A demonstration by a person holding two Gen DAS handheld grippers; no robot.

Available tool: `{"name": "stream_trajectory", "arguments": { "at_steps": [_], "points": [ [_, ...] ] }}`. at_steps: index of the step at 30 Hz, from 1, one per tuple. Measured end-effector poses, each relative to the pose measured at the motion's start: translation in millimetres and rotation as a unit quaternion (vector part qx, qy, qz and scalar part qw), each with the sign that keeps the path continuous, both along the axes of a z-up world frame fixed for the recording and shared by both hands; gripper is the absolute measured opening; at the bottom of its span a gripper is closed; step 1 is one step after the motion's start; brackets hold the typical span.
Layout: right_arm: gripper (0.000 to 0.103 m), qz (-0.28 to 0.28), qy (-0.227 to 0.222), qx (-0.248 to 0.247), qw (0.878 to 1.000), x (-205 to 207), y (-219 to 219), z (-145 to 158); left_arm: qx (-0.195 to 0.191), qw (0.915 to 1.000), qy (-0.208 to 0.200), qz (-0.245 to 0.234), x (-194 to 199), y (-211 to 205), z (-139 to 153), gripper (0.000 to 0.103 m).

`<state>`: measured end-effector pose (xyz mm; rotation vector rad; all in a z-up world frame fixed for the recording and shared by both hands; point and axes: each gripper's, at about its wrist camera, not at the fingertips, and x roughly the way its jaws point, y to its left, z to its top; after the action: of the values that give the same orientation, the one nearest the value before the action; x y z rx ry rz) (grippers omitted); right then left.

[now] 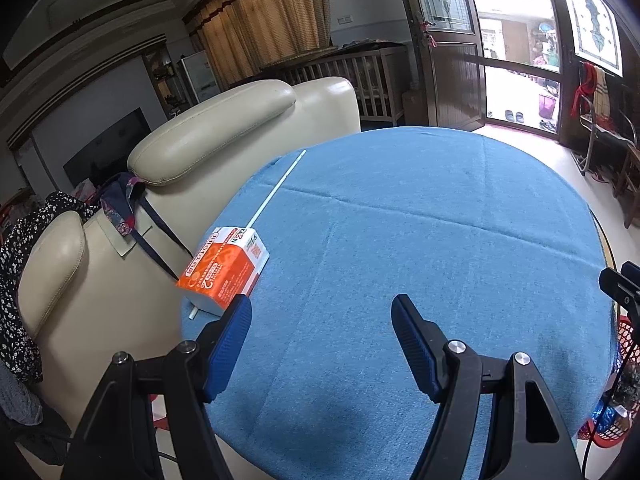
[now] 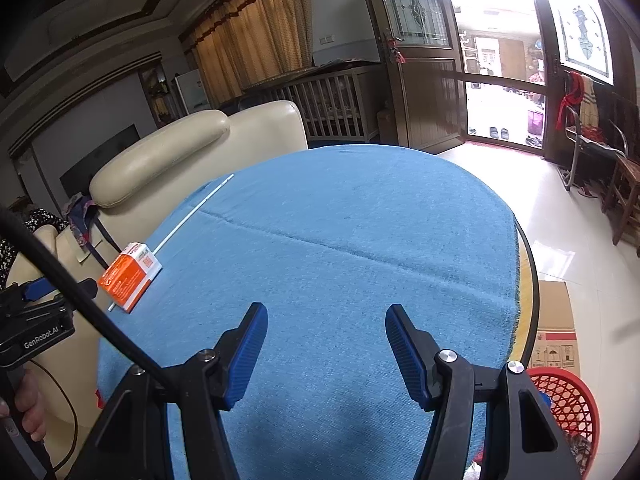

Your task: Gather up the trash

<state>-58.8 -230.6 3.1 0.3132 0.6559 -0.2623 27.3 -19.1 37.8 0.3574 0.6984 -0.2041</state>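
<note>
Above a round table draped in a blue woven cloth (image 1: 420,220), I hold my left gripper (image 1: 322,308) with its blue-padded jaws spread apart and nothing between them; my right gripper (image 2: 326,316) hangs over the same cloth, likewise released and empty. The trash, an orange-and-white cardboard carton (image 1: 224,270), lies on its side at the table's left edge, just beyond the tip of my left gripper's left finger (image 1: 230,344), though I cannot tell whether the two touch. A long thin white stick (image 1: 278,190) lies on the cloth along that edge, running from under the carton toward the far side. A cream leather sofa (image 1: 208,136) stands beside the table. A red plastic mesh basket (image 2: 566,408) sits on the floor at the table's right, near a brown cardboard box (image 2: 554,328).
</note>
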Motion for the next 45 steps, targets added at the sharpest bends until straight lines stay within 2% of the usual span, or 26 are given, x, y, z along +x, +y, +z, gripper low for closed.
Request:
{"name": "stream_trajectory", "arguments": {
  "at_steps": [28, 45],
  "points": [
    [0.065, 0.022, 0.021, -0.053, 0.998, 20.5, 52.2, 9.6, -0.037, 0.9992, 0.015, 0.008, 10.7, 45.1, -11.0, 0.073],
    [0.065, 0.031, 0.034, -0.051, 0.998, 35.6, 60.5, 3.5, -0.035, 0.9990, 0.027, 0.012, 23.9, 51.7, -18.6, 0.073]
  ]
}}
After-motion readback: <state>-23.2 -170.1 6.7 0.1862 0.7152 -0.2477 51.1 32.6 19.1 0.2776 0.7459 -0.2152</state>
